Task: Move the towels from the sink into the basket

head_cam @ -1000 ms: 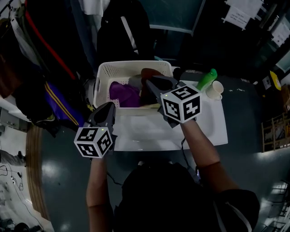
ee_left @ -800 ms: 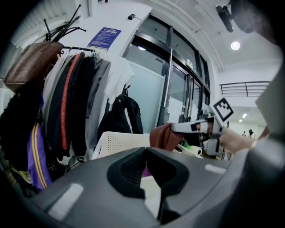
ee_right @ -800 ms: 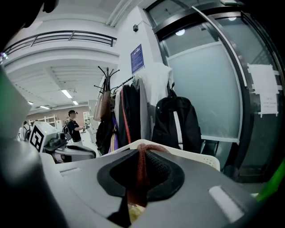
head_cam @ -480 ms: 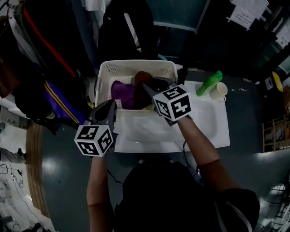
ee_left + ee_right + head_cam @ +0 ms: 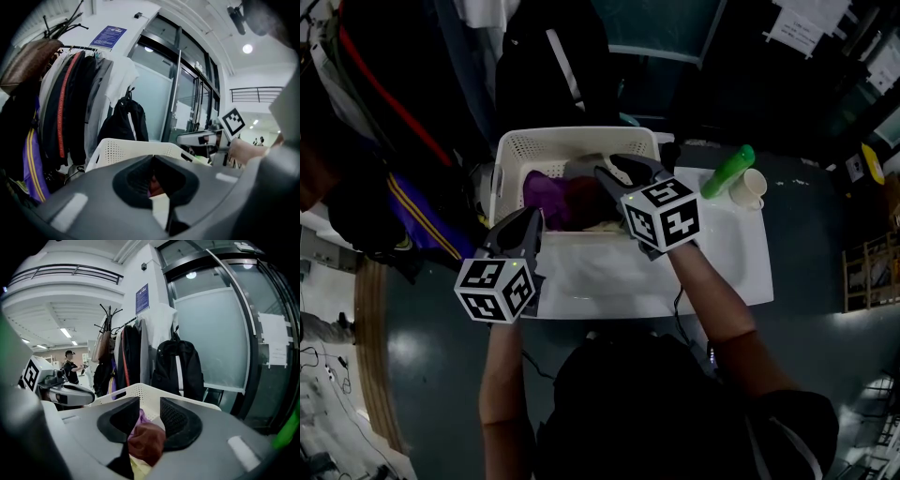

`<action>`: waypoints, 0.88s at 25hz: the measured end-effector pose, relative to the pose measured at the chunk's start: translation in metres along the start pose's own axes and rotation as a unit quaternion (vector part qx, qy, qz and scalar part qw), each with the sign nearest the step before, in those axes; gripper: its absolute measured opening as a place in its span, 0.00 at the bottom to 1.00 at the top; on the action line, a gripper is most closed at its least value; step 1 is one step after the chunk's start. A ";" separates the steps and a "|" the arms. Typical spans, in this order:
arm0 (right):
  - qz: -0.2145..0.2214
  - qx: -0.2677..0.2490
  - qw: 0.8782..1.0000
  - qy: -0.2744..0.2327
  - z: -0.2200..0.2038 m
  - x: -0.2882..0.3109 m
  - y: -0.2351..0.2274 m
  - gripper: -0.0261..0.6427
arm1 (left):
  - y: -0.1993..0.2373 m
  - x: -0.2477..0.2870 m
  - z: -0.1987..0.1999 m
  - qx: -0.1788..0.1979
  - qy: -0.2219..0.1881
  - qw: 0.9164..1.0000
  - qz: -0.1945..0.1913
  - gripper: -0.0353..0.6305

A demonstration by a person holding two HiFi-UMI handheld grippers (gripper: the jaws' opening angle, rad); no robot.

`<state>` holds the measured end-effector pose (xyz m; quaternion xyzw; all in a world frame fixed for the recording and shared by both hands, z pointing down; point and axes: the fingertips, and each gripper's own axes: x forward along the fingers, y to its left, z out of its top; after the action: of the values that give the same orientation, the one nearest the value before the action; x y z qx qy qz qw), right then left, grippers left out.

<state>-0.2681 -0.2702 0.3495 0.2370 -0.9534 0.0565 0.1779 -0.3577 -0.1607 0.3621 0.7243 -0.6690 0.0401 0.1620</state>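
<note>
Right now my right gripper (image 5: 614, 171) hangs over the right half of the basket (image 5: 525, 141). Its jaws have just been opening and stand apart, with the reddish-brown towel (image 5: 146, 441) loose between them, next to the purple towel (image 5: 546, 195) inside. My left gripper (image 5: 530, 220) is closed and empty at the sink's (image 5: 722, 267) near-left corner.

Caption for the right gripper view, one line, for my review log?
Right gripper, its jaws just opening, with a reddish-brown towel loose between them, above the white basket.
</note>
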 end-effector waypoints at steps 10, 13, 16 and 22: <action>0.001 0.013 1.000 0.003 -0.011 -0.022 -0.009 0.04 | -0.020 0.007 0.000 0.005 0.003 1.000 -0.011 0.07; 0.000 0.026 1.000 0.000 -0.016 -0.031 -0.014 0.04 | -0.028 0.011 0.001 0.008 0.002 1.000 -0.015 0.07; -0.002 0.034 0.999 -0.006 -0.018 -0.043 -0.019 0.04 | -0.039 0.015 0.002 0.010 0.001 1.000 -0.020 0.07; -0.008 0.054 0.998 -0.012 -0.030 -0.071 -0.032 0.03 | -0.071 0.027 0.004 0.017 -0.002 0.999 -0.040 0.07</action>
<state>-0.1853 -0.2622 0.3525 0.2548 -0.9491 0.1036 0.1534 -0.2864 -0.1844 0.3525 0.7531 -0.6390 0.0433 0.1502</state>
